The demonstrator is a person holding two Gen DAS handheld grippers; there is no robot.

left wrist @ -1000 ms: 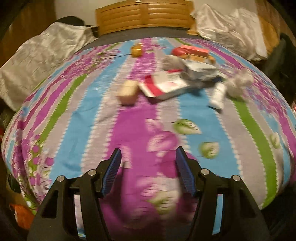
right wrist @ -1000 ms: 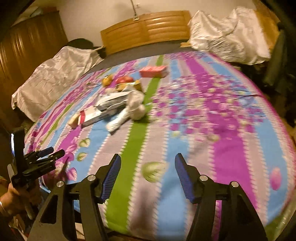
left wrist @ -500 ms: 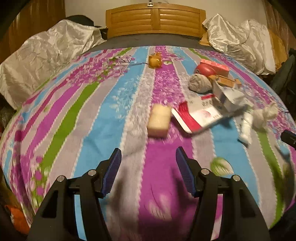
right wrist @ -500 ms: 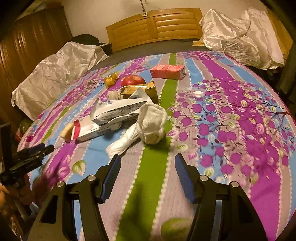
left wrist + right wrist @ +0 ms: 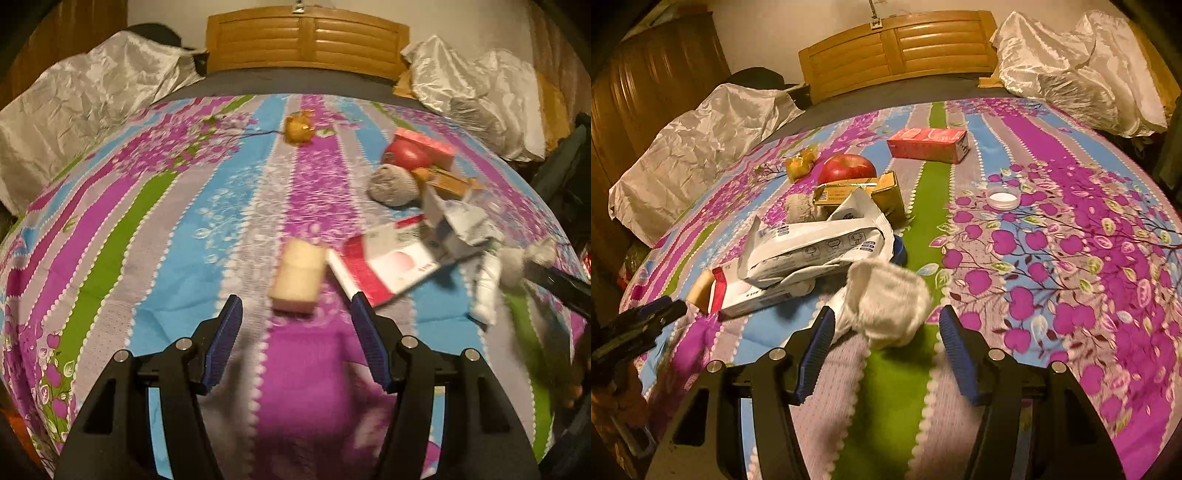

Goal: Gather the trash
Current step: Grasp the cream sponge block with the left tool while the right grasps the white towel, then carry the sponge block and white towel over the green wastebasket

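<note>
Trash lies on a striped floral cloth (image 5: 155,229). My left gripper (image 5: 297,314) is open, with a beige block (image 5: 298,275) just ahead of its fingertips. A red and white flat packet (image 5: 388,262) lies right of the block. My right gripper (image 5: 884,328) is open, and a crumpled white tissue wad (image 5: 886,302) sits between its fingertips. Behind the wad lie a crumpled white carton (image 5: 812,243), the red and white packet (image 5: 746,291), a gold box (image 5: 864,192) and a grey ball (image 5: 798,206). The left gripper shows at the left edge of the right wrist view (image 5: 635,325).
A red apple (image 5: 849,168), a pink box (image 5: 927,144), a gold wrapper (image 5: 801,162) and a small white lid (image 5: 1003,197) lie farther back. A wooden headboard (image 5: 897,48) and silvery sheets (image 5: 698,140) stand around the cloth's far edge.
Both grippers have moved forward over the cloth. The beige block and the tissue wad now sit at the fingertips. Both stay open.
</note>
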